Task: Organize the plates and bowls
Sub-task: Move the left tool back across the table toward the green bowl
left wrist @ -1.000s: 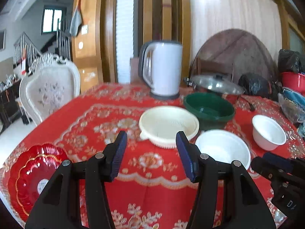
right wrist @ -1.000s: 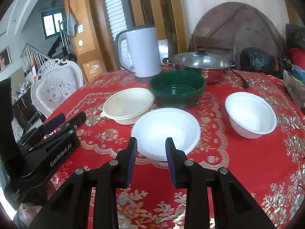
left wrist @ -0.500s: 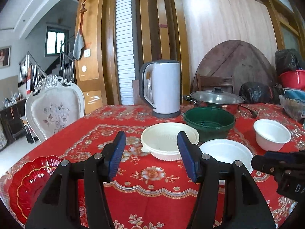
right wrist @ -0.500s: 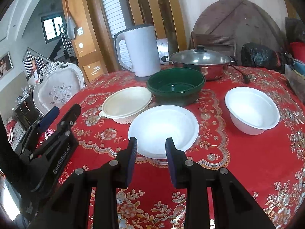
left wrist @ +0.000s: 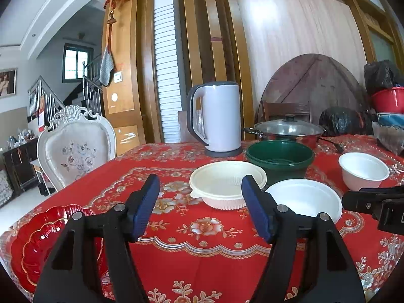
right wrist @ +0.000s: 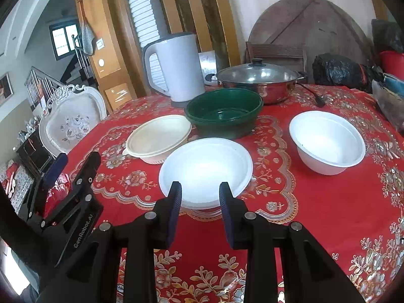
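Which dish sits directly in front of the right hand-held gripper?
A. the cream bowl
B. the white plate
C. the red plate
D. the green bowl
B: in the right wrist view the right hand-held gripper has its open fingers aimed at the near rim of the white plate, with nothing between them.

Kettle (left wrist: 217, 118) behind bowl (left wrist: 279, 157); plate (left wrist: 303, 198) before it.
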Demonstrator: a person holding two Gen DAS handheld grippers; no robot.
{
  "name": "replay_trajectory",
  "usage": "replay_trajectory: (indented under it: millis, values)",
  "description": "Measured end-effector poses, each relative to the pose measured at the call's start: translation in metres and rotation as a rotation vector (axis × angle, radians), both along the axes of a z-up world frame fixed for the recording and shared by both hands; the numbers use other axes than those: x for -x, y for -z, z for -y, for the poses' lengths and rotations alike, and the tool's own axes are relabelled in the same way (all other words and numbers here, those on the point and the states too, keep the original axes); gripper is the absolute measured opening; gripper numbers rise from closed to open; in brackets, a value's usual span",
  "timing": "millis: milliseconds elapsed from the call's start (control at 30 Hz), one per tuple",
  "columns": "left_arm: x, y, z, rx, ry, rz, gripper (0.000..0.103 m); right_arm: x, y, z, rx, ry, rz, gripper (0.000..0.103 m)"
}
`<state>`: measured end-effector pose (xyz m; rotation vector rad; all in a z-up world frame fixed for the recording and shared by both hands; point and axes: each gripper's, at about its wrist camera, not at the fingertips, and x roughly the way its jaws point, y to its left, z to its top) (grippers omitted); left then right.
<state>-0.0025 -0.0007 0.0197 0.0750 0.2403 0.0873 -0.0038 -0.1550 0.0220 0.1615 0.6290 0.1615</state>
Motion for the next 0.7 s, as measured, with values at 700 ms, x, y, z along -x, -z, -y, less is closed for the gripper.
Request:
replay_trajectory:
  millis: [700]
  values:
    - [-0.01,0.008,-0.01,0.08,0.006,-0.123,0.084,-0.003,0.014,0.031,-0.023,0.052,-0.041,0.031]
